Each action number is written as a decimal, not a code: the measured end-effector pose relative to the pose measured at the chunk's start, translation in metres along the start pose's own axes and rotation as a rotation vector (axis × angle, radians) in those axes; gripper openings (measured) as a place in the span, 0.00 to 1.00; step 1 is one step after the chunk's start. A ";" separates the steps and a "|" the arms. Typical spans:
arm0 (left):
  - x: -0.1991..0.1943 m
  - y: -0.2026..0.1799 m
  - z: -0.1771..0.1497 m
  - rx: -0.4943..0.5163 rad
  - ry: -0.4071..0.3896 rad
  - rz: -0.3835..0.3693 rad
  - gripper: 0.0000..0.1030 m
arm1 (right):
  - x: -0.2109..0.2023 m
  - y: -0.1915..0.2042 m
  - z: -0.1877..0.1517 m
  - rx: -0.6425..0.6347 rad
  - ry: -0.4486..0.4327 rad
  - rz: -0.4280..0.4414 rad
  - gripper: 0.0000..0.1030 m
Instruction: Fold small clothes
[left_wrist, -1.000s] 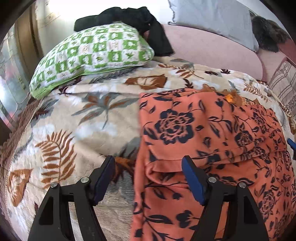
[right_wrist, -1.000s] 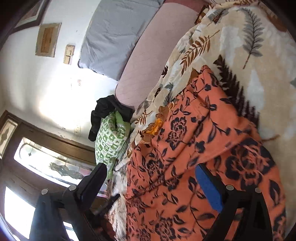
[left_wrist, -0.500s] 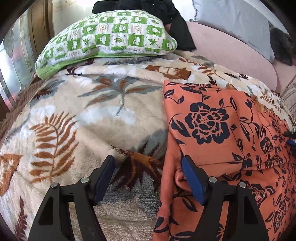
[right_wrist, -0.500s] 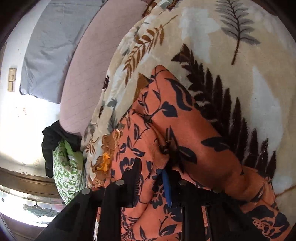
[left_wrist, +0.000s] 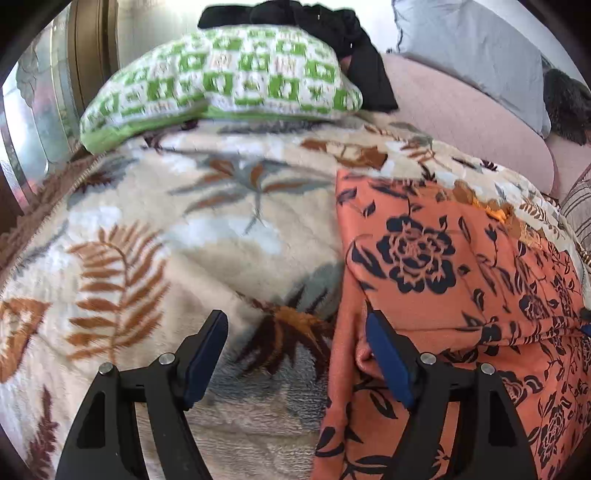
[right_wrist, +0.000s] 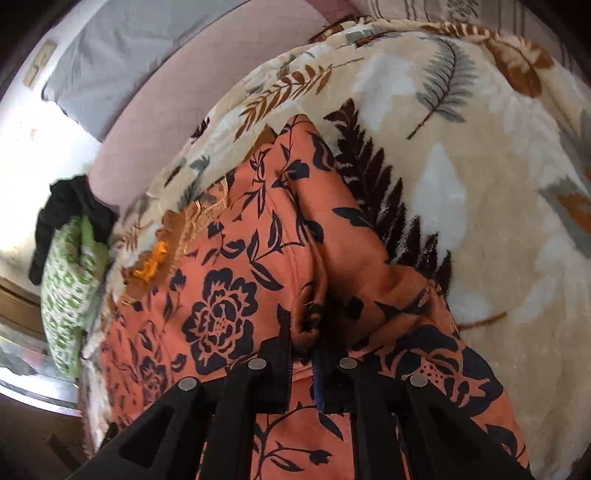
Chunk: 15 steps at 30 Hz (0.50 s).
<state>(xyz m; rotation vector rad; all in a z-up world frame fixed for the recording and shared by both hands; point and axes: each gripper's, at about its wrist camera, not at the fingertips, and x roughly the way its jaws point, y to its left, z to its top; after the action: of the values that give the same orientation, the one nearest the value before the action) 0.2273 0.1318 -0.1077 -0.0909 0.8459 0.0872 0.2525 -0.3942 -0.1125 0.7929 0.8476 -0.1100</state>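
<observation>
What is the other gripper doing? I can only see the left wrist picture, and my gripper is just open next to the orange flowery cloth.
Observer: The right gripper is shut on the orange flowery cloth, pinching a bunched fold of it.
Operator: Is the cloth flat over there?
Observer: No, by the pinch it puckers into a deep crease running away from the fingers.
Operator: What is past the cloth on that side?
Observer: More of the leaf-print blanket, with a dark fern leaf right along the cloth's edge.
</observation>
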 end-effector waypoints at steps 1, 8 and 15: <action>-0.009 -0.001 0.003 -0.001 -0.044 -0.007 0.76 | -0.009 0.001 0.002 -0.008 -0.017 0.003 0.51; 0.011 -0.030 0.000 0.118 0.011 -0.015 0.76 | -0.048 0.033 0.031 -0.183 -0.072 0.126 0.87; 0.023 -0.028 -0.004 0.107 0.066 -0.025 0.76 | 0.037 0.056 0.067 -0.150 0.215 0.364 0.85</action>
<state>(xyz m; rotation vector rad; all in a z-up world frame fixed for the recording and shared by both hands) 0.2429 0.1043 -0.1268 -0.0037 0.9134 0.0150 0.3408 -0.3910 -0.0790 0.8140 0.8883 0.3626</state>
